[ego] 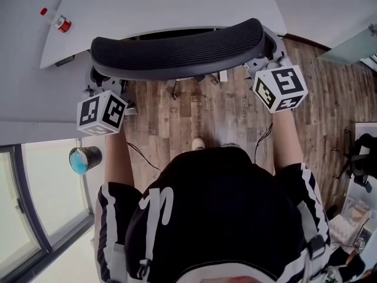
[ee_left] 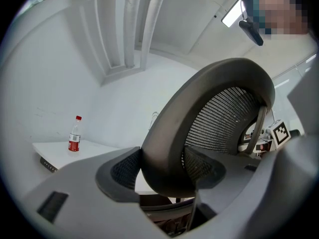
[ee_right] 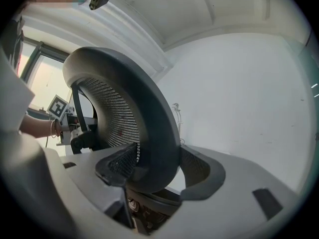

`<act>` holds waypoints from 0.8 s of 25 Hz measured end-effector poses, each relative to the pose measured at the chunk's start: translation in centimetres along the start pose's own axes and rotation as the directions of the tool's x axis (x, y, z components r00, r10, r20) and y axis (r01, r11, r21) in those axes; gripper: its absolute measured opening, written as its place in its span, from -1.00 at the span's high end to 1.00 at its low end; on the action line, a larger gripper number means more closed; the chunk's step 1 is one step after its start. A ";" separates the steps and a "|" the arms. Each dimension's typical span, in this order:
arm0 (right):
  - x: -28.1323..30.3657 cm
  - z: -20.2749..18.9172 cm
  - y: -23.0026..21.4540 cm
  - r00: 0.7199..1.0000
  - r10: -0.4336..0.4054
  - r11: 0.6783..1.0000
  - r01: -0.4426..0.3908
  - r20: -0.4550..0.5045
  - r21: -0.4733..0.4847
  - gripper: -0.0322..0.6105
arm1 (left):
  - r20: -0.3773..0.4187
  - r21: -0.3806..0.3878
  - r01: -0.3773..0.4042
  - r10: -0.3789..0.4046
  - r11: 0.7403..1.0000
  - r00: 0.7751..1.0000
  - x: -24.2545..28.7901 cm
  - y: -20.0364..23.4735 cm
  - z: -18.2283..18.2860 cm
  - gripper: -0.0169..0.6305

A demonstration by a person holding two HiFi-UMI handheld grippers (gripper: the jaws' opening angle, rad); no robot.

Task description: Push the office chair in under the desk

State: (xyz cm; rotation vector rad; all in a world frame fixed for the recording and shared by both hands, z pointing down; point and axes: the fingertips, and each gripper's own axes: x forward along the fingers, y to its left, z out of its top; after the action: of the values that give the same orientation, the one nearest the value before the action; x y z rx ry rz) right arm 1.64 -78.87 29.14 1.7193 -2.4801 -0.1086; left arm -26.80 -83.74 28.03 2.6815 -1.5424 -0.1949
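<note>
Left gripper view shows my left gripper [ee_left: 160, 169] with its two jaws closed on the left edge of the backrest rim of the one office chair [ee_left: 219, 103]. My right gripper [ee_right: 149, 166] clamps the opposite edge of that same rim between its two jaws, so two grippers hold a single chair. From the head view, the backrest sits right against the curved front edge of the one white desk [ego: 153, 5], with the seat hidden from me, and one red-capped bottle [ego: 57, 20] stands on the desk's far left, well apart from the chair, over a wood floor [ego: 206, 117].
</note>
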 end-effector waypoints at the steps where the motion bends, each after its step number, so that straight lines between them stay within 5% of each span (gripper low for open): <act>1: -0.1 -0.1 0.1 1.000 -0.002 1.000 0.002 0.003 -0.001 0.05 | -0.001 0.000 -0.002 0.002 1.000 1.000 -0.2 -0.1 0.0 0.12; 10: -1.1 -0.3 0.4 1.000 -0.020 1.000 0.020 0.012 -0.012 0.05 | 0.019 0.017 0.002 -0.002 1.000 1.000 -1.3 -0.7 -0.2 0.12; 20: -2.4 -0.2 0.7 0.996 -0.062 0.998 0.064 0.065 -0.023 0.05 | -0.006 0.144 -0.029 0.030 0.989 1.000 -2.8 -1.5 0.2 0.13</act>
State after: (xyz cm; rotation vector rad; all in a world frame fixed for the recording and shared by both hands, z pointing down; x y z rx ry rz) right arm 1.87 -76.43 29.28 1.8121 -2.4582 -0.2027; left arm -26.97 -80.59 27.92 2.7597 -1.6535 -0.0739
